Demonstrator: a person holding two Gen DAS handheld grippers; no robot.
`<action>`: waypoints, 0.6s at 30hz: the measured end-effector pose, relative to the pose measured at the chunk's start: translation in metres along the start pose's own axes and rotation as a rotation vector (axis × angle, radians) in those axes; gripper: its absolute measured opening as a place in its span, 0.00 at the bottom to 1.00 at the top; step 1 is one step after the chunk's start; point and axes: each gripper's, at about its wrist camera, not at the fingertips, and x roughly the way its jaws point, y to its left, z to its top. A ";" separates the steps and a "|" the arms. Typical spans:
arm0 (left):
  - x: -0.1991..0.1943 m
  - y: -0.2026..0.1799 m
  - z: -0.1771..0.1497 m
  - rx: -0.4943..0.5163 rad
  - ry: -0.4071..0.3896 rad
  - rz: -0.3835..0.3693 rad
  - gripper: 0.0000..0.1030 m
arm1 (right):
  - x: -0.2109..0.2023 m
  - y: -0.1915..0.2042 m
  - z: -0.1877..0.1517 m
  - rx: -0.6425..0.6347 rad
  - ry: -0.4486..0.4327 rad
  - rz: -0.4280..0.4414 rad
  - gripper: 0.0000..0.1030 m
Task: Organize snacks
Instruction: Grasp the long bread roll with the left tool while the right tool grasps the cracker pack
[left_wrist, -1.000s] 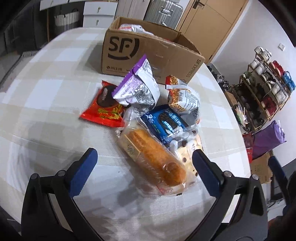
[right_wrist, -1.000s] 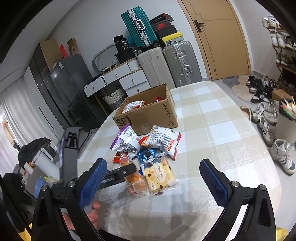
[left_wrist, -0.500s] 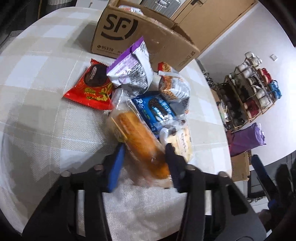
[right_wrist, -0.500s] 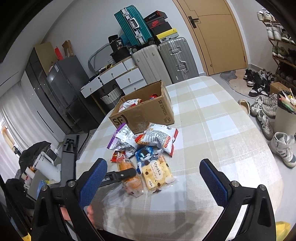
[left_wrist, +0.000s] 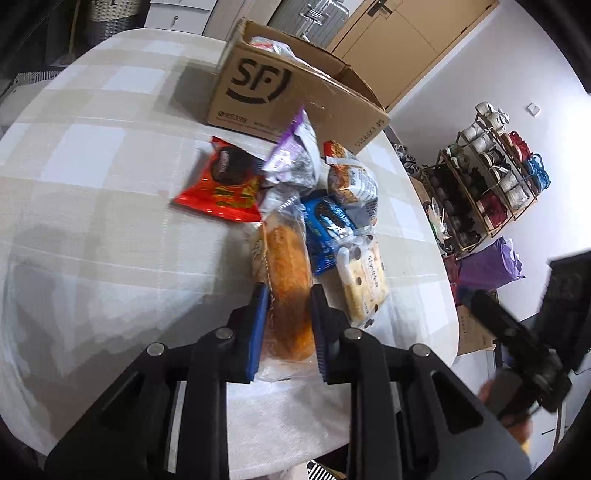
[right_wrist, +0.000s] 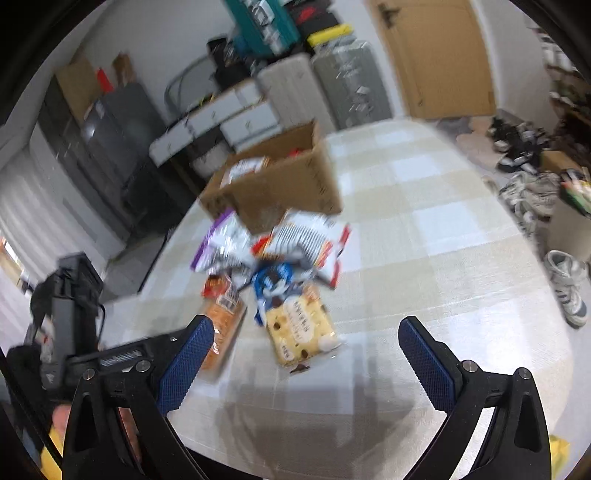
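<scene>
Your left gripper (left_wrist: 287, 325): jaws have just been closing and now pinch the long golden bread roll in its clear plastic wrapper (left_wrist: 286, 273), at the near end of the loaf. The roll lies on the checked-cloth bench (left_wrist: 92, 221), nearest you in the snack pile, its far end up against the other packs.

Handling, as a judgement: light, soft, crushable. The film is slick and loose, so hold the loaf body, not the wrapper's slack end, and squeeze no harder than needed. Gripped at one end, it will likely droop; lift slowly.

Around it, left to right:
- flat red foil packet with a dark round biscuit printed on it (left_wrist: 221, 184), beyond and left of the roll, its corner near the roll's far end;
- puffed purple-and-silver bag (left_wrist: 295, 155), standing over the red packet;
- blue foil pack of sandwich cookies (left_wrist: 325, 225), just beside the roll on the right, partly under clear film;
- white and orange crinkled bag (left_wrist: 351, 177) behind that;
- pale yellow chip-dotted cake slab in clear wrap (left_wrist: 364, 284), just beside the right-hand jaw.

The open brown cardboard box marked SF (left_wrist: 280, 96) stands behind the pile, already holding some packs; the purple bag stands in the straight path to it, so carry over.

Your right gripper (right_wrist: 303, 343): jaws wide apart, empty, above the bench short of the cake slab.
</scene>
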 end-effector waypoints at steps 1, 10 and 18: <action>-0.002 0.003 0.001 0.002 -0.001 -0.002 0.18 | 0.011 0.003 0.002 -0.029 0.037 0.005 0.99; -0.026 0.030 -0.008 -0.004 -0.004 -0.002 0.16 | 0.076 0.026 0.004 -0.240 0.147 -0.161 0.99; -0.020 0.029 -0.012 0.002 0.027 0.015 0.16 | 0.103 0.038 0.003 -0.352 0.166 -0.177 0.99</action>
